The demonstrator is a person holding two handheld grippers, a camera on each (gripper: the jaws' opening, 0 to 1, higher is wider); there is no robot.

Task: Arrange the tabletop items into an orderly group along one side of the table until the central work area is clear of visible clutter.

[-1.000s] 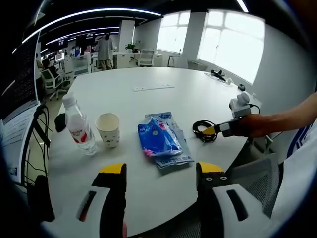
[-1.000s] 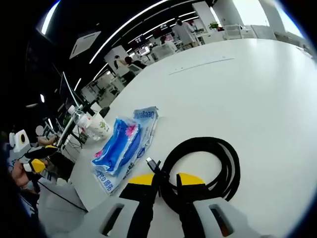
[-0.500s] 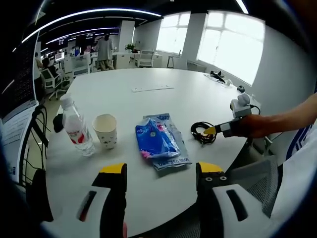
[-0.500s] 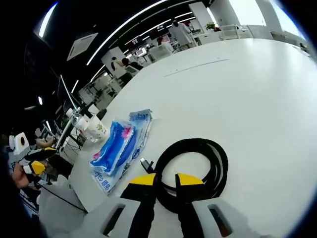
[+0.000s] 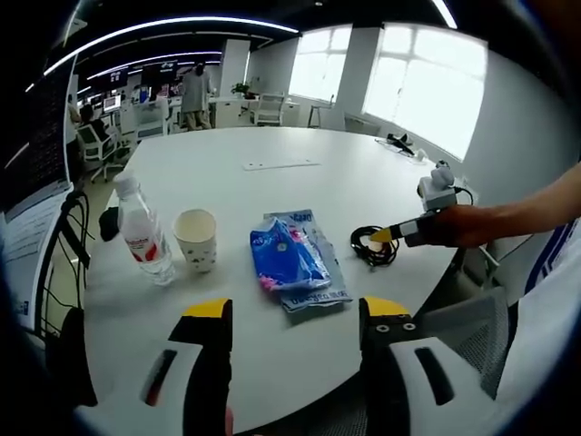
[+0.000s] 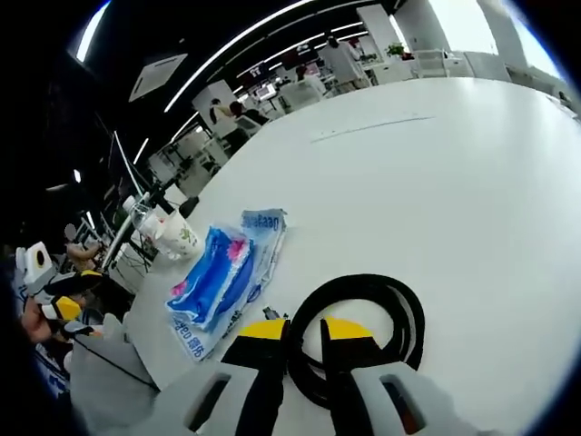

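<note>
On the white round table [image 5: 272,145] stand a water bottle [image 5: 143,232] with a red label and a paper cup [image 5: 198,239], with blue tissue packs [image 5: 289,259] to their right. A coiled black cable [image 5: 372,245] lies near the table's right edge. My right gripper [image 6: 304,329] is shut on the black cable [image 6: 381,313], pinching one side of the coil; the same gripper [image 5: 392,234] comes in from the right in the left gripper view. My left gripper [image 5: 295,313] hangs open over the near table edge, holding nothing.
A white strip [image 5: 280,163] lies further back on the table. Small dark items [image 5: 398,139] sit at the far right edge. Office chairs, desks and people fill the room behind. A dark object [image 5: 111,222] lies left of the bottle.
The right gripper keeps its grip on the cable, and the coil has shifted a little against the table. The left gripper stays where it was.
</note>
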